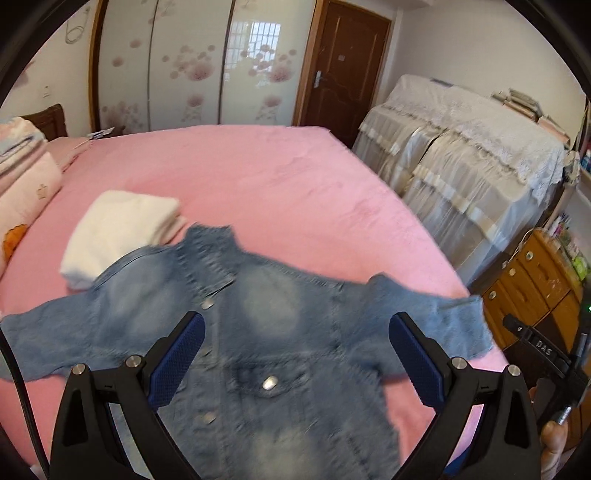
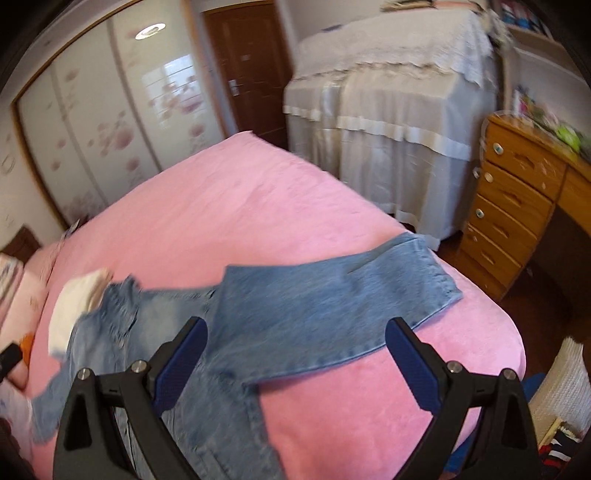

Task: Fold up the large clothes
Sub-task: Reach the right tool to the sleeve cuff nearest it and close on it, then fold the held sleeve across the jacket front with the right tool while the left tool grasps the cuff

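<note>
Both tongs wide open, empty.

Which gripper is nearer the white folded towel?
Left. The left gripper hovers over the jacket beside the towel; the right gripper is over the far sleeve.

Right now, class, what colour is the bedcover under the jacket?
Pink bedcover, clearest in the right wrist view.

Denim jacket: motion-blurred in both views; hem cut off by the lower frame edge, partly hidden behind the left gripper. Folded white cloth, beyond the jacket's collar: near corner covered by the jacket's shoulder. Bedding stack, left of the jacket: cropped by the frame edge. Bookshelf items, far right of the jacket: too blurred to identify, possibly books.
</note>
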`<state>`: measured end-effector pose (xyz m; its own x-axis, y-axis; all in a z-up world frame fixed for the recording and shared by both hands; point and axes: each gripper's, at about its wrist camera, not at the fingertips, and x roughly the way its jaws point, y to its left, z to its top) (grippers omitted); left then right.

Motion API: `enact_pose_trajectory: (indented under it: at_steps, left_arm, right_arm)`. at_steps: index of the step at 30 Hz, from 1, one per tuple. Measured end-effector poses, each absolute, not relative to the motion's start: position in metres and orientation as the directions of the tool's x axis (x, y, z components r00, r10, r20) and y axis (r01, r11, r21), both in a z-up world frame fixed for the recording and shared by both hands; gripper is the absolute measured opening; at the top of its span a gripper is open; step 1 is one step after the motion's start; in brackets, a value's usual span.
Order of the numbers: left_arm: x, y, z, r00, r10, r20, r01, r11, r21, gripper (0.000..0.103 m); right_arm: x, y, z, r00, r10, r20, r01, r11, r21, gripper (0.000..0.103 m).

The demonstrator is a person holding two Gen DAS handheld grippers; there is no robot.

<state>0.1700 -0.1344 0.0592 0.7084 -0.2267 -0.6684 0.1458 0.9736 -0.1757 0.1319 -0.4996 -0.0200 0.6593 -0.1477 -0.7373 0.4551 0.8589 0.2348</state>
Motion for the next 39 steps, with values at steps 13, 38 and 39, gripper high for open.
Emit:
enact_pose_trajectory:
  at_steps: [13,38,39]
  left_arm:
    - [0.239,-0.219,-0.035,0.58,-0.226,-0.783,0.145,0.974,-0.174,0.099]
    - [0.204,-0.093,-0.065,0.584,-0.095,-0.806,-0.048,0.987,-0.152,0.099]
    - [0.203,-0.082,-0.071,0.576,-0.085,-0.813,-0.068,0.986,-0.151,0.099]
  right_arm:
    - [0.144,-0.644,-0.156,0.5,-0.099,-0.86,0.743,0.56,0.367,0.089]
    - [0.207,-0.416,-0.054,0.789,0.089,-0.607,0.042,0.979,0.198,0.008]
    - [0.211,-0.392,-0.057,0.78,0.104,-0.617,-0.009,0.988,0.155,0.008]
